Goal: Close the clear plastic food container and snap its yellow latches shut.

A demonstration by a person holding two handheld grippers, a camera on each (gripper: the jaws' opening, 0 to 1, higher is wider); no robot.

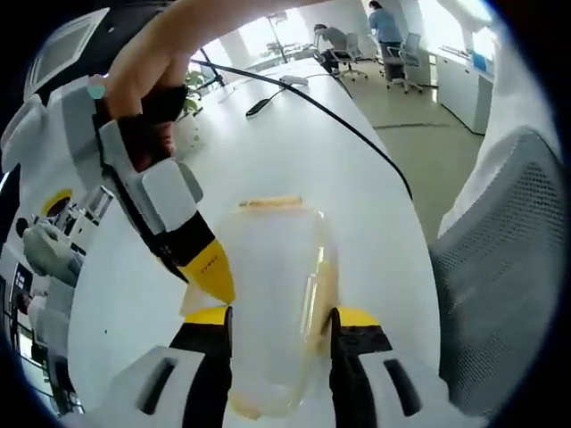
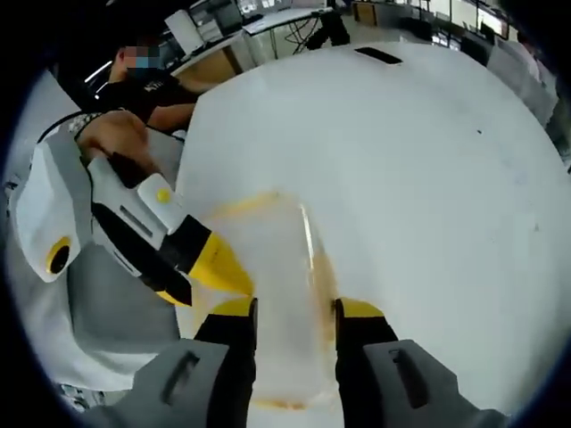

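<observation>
Clear plastic food container (image 1: 272,294) sits on white tabletop (image 1: 357,187), lid looks down. Left gripper (image 1: 281,323) and right gripper (image 2: 294,314) jaws spread, straddling it. Yellow latches (image 1: 270,202) prob. not all snapped; can't confirm.

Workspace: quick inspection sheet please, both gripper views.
Surface: white table, long, bare around the work.
Job's things: clear plastic container with yellow latches on the table, between both tongs.
Clutter: dark flat object at the far end.
Grippers: left tongs and right tongs both open, straddling the container.
Cables: black cable crossing the table.
Surroundings: mesh chair; office desks; seated people far off.
</observation>
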